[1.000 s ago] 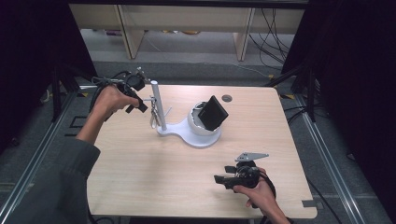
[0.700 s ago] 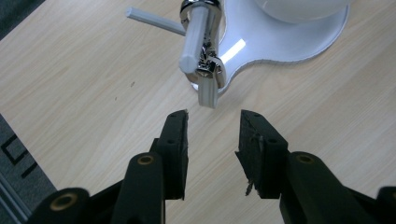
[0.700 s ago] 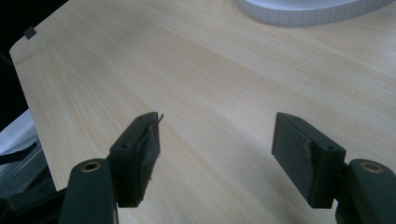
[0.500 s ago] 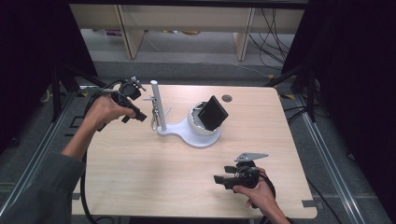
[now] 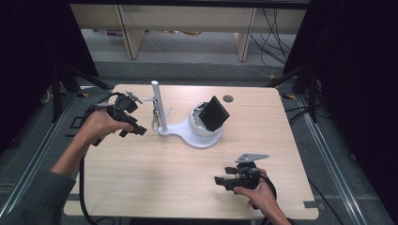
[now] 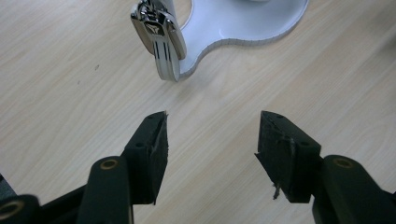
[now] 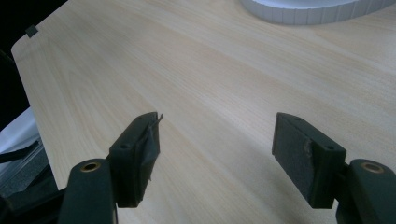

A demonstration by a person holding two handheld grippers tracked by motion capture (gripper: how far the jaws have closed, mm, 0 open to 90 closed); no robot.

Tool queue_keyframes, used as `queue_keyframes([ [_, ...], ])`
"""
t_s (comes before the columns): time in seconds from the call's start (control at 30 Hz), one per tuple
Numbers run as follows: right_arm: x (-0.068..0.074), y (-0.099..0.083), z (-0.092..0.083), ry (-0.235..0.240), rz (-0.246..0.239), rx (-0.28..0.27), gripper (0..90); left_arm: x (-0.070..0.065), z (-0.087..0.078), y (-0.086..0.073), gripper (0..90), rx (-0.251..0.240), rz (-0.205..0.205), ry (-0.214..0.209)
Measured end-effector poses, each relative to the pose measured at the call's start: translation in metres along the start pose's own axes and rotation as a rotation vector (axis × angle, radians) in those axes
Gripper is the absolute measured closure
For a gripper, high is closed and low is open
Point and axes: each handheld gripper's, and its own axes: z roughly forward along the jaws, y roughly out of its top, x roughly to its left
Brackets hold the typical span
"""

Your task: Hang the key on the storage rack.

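Two grippers sit in your hands over the tabletop [image 5: 155,187]. Nearest you, well short of the white stand [image 5: 187,133], your right gripper [image 5: 220,180] hovers with its fingers apart, nothing between them. Farther off, just beside the stand's post [image 5: 157,105], your left gripper [image 5: 140,131] has just been opening its fingers [image 6: 149,154], which clasp nothing. The metal watch band [image 6: 161,42] hangs from the post, just beyond those fingers and clear of them.

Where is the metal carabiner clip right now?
The carabiner clip hangs on the white post of the white stand, left of centre in the high view. In the left gripper view it dangles just ahead of the open left gripper.
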Motion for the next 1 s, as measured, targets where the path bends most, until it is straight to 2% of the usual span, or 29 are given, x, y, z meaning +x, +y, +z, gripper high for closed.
queue_keyframes([
  [0.03, 0.0, 0.0, 0.0, -0.001, 0.0, -0.002, 33.2, 0.0, 0.0, -0.001, 42.0, -0.002, -0.001, -0.008],
  [0.07, -0.001, 0.0, 0.001, 0.018, 0.003, -0.002, 33.2, -0.001, 0.001, -0.003, 41.7, -0.005, -0.003, -0.009],
  [0.17, -0.001, 0.0, 0.001, 0.019, 0.004, -0.005, 33.2, -0.004, 0.003, -0.009, 40.5, -0.01, 0.005, -0.014],
  [0.23, 0.0, 0.0, 0.0, -0.002, -0.002, -0.001, 33.2, -0.007, 0.006, -0.012, 39.2, -0.014, 0.007, -0.018],
  [0.27, -0.001, 0.0, 0.001, 0.018, 0.003, -0.005, 33.2, -0.009, 0.007, -0.013, 38.2, -0.02, 0.002, -0.015],
  [0.37, 0.0, 0.0, 0.001, 0.021, 0.002, -0.008, 33.2, -0.013, 0.01, -0.018, 36.5, -0.029, -0.005, -0.031],
  [0.4, 0.0, 0.0, 0.001, 0.021, 0.002, -0.008, 33.2, -0.014, 0.011, -0.02, 36.2, -0.026, 0.007, -0.037],
  [0.47, 0.0, 0.0, 0.001, 0.017, 0.003, -0.007, 33.2, -0.017, 0.014, -0.023, 35.2, -0.041, -0.01, -0.042],
  [0.57, 0.0, 0.0, 0.001, 0.019, 0.001, -0.008, 33.1, -0.021, 0.017, -0.029, 33.7, -0.038, 0.009, -0.055],
  [0.63, -0.001, 0.0, 0.0, 0.014, -0.001, -0.013, 32.7, -0.024, 0.019, -0.033, 32.5, -0.054, 0.005, -0.064],
  [0.67, -0.001, 0.0, -0.001, 0.007, 0.013, -0.007, 32.3, -0.026, 0.019, -0.034, 32.3, -0.059, 0.006, -0.067],
  [0.73, -0.003, 0.001, 0.0, 0.003, -0.013, -0.016, 32.0, -0.029, 0.021, -0.037, 30.6, -0.056, 0.011, -0.071],
  [0.8, -0.001, 0.001, -0.001, 0.004, 0.001, -0.016, 31.8, -0.033, 0.023, -0.041, 29.2, -0.06, 0.017, -0.076],
  [0.9, -0.002, 0.001, 0.0, 0.011, -0.022, -0.027, 31.5, -0.039, 0.024, -0.045, 28.6, -0.057, 0.028, -0.088],
  [0.97, -0.001, 0.001, 0.0, 0.018, -0.004, -0.018, 31.4, -0.045, 0.027, -0.048, 27.5, -0.065, 0.032, -0.09],
  [1.0, -0.002, 0.001, 0.0, 0.005, -0.019, -0.023, 31.4, -0.046, 0.027, -0.048, 27.2, -0.067, 0.035, -0.094],
])
